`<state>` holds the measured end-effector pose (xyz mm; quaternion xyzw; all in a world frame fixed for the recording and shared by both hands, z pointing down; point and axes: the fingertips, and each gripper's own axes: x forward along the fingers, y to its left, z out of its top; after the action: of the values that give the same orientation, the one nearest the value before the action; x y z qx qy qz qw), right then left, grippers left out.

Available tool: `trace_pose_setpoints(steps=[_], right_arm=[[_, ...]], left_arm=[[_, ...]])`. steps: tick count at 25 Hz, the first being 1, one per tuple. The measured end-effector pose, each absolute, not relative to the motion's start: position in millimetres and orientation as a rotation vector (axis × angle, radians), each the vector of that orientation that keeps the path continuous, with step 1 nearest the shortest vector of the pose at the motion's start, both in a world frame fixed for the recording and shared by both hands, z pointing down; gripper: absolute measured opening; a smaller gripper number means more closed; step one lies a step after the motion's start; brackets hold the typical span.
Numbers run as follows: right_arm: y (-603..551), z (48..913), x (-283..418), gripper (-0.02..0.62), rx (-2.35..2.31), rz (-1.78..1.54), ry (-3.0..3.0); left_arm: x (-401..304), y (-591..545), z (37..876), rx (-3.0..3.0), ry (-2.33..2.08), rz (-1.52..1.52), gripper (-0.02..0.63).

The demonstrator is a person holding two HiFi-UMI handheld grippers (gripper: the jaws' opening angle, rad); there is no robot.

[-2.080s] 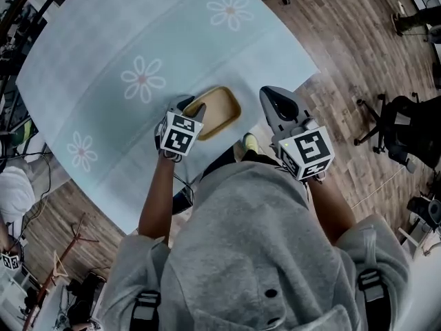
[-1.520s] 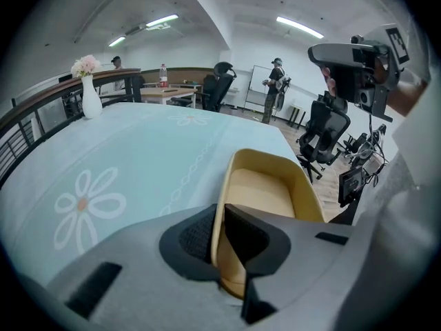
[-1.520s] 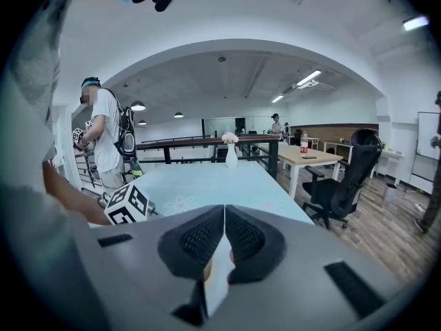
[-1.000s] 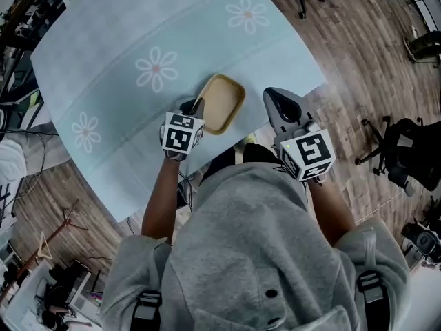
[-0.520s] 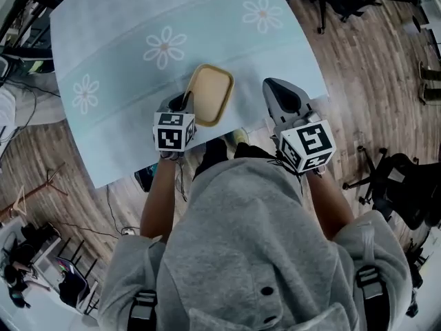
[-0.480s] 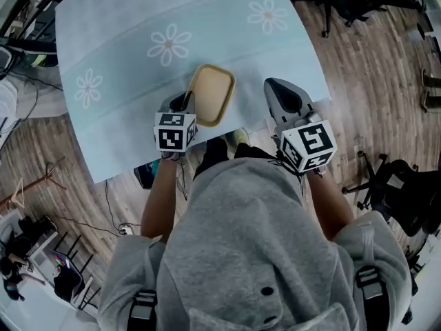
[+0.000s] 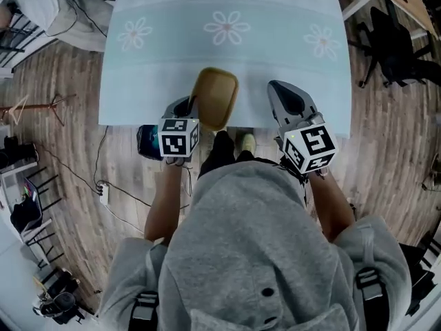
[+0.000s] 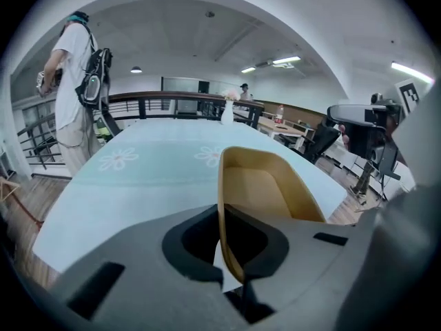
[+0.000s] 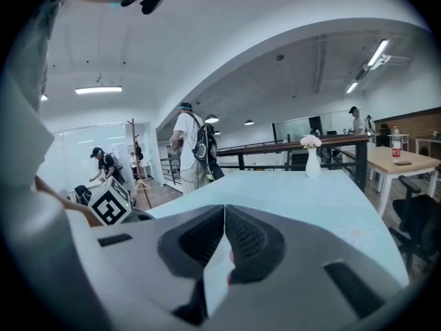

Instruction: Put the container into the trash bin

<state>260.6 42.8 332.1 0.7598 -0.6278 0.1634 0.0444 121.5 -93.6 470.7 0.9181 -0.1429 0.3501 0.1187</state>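
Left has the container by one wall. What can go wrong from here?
1. The left gripper pinches only one thin wall of the container; it may swivel or slip out.
2. The right gripper is shut, empty and apart from it, so nothing backs up that grip.

no readable text or number; only square code markers on left gripper [image 7: 193,105] and right gripper [image 7: 276,89]

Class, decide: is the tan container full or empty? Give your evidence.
Empty: the container shows a bare tan floor, with nothing inside.
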Motion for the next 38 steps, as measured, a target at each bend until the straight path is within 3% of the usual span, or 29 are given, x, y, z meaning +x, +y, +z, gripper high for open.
trace_pose_setpoints(steps=[22,38], right_arm=[[-46.1,327.1,107.0,0.026,1.667,0.408,-2.455],[-97.5,355.1,0.9,0.026,1.377,0.456,-2.505]], left_arm=[[-120.0,-95.6,463.2,2.278,-1.241,0.769,0.02],[-247.9,-97.8,511.7,1.973,-1.427,0.712,0.02]])
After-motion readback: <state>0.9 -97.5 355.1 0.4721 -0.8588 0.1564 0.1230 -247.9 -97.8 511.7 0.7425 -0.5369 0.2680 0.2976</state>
